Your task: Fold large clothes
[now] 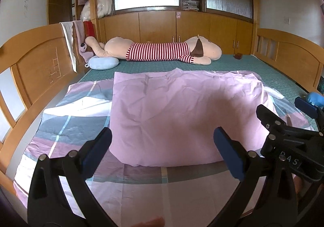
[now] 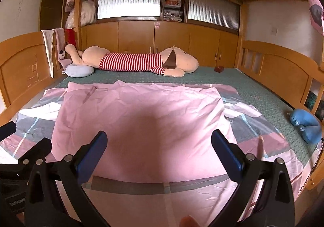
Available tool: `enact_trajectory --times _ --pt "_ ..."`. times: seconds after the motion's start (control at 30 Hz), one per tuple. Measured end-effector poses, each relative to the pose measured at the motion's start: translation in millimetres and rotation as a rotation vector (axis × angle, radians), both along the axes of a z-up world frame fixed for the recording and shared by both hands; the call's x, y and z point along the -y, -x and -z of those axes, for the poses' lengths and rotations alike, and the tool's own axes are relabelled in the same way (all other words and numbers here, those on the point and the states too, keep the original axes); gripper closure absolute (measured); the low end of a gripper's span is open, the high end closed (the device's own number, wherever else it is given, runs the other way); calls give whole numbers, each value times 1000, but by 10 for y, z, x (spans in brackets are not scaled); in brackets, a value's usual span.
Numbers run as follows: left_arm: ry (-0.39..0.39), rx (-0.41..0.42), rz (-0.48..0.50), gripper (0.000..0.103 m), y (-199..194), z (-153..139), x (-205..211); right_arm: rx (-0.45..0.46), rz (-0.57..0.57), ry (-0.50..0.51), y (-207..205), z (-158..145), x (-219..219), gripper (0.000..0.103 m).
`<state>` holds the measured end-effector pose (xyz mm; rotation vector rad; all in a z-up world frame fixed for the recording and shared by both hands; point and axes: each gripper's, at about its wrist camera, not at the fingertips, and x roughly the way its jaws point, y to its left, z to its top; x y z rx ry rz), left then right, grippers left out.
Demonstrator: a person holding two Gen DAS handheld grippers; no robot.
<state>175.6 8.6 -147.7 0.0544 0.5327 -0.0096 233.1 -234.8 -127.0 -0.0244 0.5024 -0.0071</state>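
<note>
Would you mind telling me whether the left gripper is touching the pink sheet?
Apart. In the left wrist view, the left gripper hangs open above the pink sheet, with nothing between its fingers.

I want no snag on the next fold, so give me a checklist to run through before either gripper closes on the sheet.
1. Left gripper open, holding nothing: ok.
2. Right gripper open, holding nothing: ok.
3. Pink folded panel lies fairly flat on the plaid sheet, light wrinkles only: ok.
4. Panel edges squared with the sheet below: not ok, its left edge sits well inside.
5. Striped plush dog and blue plush toy off the cloth: ok.
6. Sheet's near edge reachable: cannot tell, hidden below the grippers.
</note>
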Motion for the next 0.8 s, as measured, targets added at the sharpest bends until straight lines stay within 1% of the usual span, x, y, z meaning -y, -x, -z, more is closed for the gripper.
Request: enact_trajectory --times 0.8 --pt "3 -20 -3 2 -52 81 22 -5 10 2 32 7 31 1"
